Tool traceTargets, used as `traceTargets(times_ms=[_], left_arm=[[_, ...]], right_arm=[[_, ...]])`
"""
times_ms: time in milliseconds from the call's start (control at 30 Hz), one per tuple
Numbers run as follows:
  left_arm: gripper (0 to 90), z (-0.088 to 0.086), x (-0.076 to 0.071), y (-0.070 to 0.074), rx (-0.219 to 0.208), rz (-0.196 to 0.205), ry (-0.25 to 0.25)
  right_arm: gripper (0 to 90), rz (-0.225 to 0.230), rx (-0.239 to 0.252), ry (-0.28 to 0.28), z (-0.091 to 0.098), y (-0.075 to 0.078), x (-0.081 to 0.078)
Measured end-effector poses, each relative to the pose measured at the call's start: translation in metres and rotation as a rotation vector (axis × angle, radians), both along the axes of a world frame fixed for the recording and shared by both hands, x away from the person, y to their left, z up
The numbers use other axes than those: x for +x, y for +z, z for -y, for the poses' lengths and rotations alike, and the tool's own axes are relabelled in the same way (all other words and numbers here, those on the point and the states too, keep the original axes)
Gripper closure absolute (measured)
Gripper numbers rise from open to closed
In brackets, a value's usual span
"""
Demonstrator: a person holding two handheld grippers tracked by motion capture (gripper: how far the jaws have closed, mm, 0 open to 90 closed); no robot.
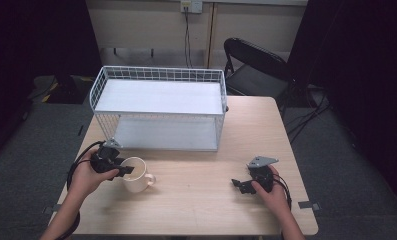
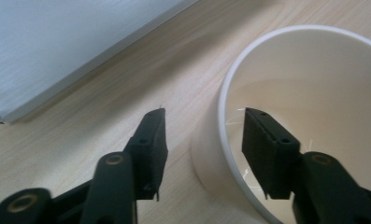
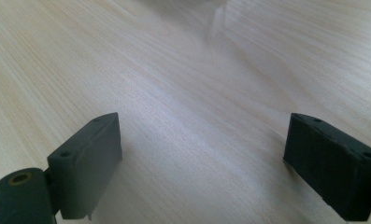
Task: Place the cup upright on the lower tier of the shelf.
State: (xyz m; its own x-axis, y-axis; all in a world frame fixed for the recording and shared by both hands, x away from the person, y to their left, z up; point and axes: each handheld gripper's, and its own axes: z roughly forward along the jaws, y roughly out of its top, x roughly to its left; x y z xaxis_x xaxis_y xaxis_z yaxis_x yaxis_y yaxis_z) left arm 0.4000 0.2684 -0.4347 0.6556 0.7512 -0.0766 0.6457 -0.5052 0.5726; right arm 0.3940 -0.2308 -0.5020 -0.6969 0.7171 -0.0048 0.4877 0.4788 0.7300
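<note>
The left gripper straddles the cream mug's rim, jaws apart, about to clamp it, while the right gripper rests spread wide on the worktop.

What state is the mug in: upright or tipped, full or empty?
Upright and empty: the mug stands on its base, and its bare inside shows in the left gripper view.

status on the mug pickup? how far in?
Early. Done: the left tongs are placed astride the mug wall, one jaw inside, one outside. In hand: closing on it; the jaws look open, with gaps on both sides. Left: grip and lift. The right tongs are open over bare table.
</note>
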Motion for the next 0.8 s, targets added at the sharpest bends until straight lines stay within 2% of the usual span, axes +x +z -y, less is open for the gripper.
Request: traceTargets(times_ms=[100, 267, 333, 400, 533, 667, 800], left_arm=[[55.9, 0.004, 0.001, 0.0, 0.018, -0.006, 0.012], [66.7, 0.01, 0.002, -0.001, 0.083, -0.034, 0.002], [71.6, 0.01, 0.002, -0.001, 0.086, -0.045, 0.004], [72.9, 0.011, 0.002, -0.001, 0.091, -0.048, 0.012], [79.1, 0.013, 0.002, 0.0, 0.129, -0.044, 0.007], [81.1, 0.014, 0.002, 0.001, 0.139, -0.056, 0.026], [81.7, 0.014, 0.002, 0.0, 0.127, -0.071, 0.068]], right_arm=[[10.5, 0.0, 0.0, 0.0, 0.0, 0.0, 0.0], [10.5, 0.0, 0.0, 0.0, 0.0, 0.0, 0.0], [10.5, 0.0, 0.0, 0.0, 0.0, 0.0, 0.0], [10.5, 0.0, 0.0, 0.0, 0.0, 0.0, 0.0], [10.5, 0.0, 0.0, 0.0, 0.0, 0.0, 0.0], [10.5, 0.0, 0.0, 0.0, 0.0, 0.0, 0.0], [10.5, 0.0, 0.0, 0.0, 0.0, 0.0, 0.0]])
